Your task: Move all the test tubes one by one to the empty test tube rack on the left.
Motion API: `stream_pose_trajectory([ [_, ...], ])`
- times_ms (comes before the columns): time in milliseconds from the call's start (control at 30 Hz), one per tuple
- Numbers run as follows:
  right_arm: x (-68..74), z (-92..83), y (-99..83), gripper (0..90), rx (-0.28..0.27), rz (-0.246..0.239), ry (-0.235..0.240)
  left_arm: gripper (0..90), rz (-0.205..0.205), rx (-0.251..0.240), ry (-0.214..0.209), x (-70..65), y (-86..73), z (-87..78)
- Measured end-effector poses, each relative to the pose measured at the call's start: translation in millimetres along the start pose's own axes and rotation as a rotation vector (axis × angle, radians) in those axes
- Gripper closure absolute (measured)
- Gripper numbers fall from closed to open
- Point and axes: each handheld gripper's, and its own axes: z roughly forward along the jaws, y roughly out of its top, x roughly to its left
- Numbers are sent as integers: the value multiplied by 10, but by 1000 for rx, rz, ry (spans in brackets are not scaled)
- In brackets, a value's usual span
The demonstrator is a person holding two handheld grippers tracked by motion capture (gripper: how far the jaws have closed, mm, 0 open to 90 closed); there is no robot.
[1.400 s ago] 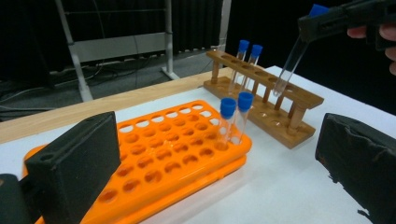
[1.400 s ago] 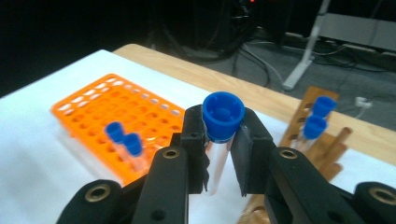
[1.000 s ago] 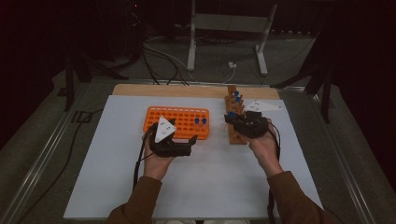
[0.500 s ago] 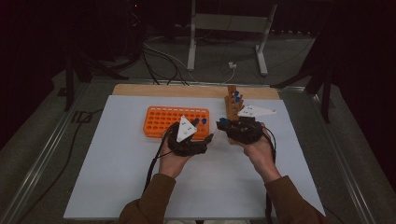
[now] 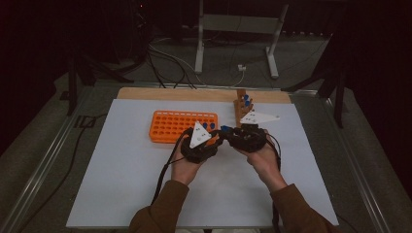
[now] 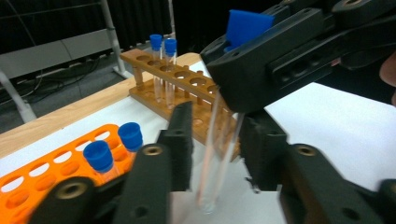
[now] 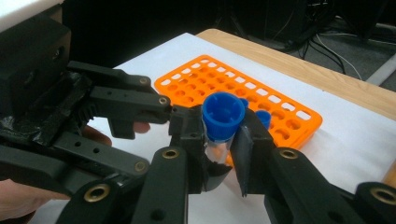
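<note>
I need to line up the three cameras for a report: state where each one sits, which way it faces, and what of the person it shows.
High view: above the person's side, looking forward and down on the table; both forearms, left gripper, right gripper.
Left gripper view: rides the left gripper, looking along its jaws at the test tube and wooden rack.
Right gripper view: rides the right gripper, facing the orange rack; a hand shows.
Shared: the blue-capped tube held between both grippers.

The test tube [image 6: 219,154] looks like clear glossy glass with a matt blue plastic cap [image 7: 220,111]. Beside it, the orange rack [image 5: 180,125] is smooth plastic; the wooden rack [image 6: 187,91] looks satin-varnished.
</note>
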Motion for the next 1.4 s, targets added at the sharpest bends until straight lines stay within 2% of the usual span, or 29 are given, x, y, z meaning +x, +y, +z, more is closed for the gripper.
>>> stream_pose_trajectory([
  [100,9,14,-4,758,1,1,8,755,8,0,-11,-8,-4,3],
  [267,3,15,-6,740,-5,12,11,779,8,0,-22,-20,-4,7],
  [567,-45,-119,-25,442,-64,13,13,780,-17,8,6,76,-33,-34],
  [733,-61,-167,-60,187,-55,-19,-51,781,-35,0,22,134,-43,-68],
  [933,-74,-186,-139,35,-48,-48,-94,781,-49,-11,41,194,-43,-115],
  [1067,-75,-209,-201,0,-44,-68,-97,780,-51,-15,53,234,-41,-143],
  [1400,-100,-292,-331,0,-62,-71,-99,779,-59,-20,82,347,-53,-213],
])
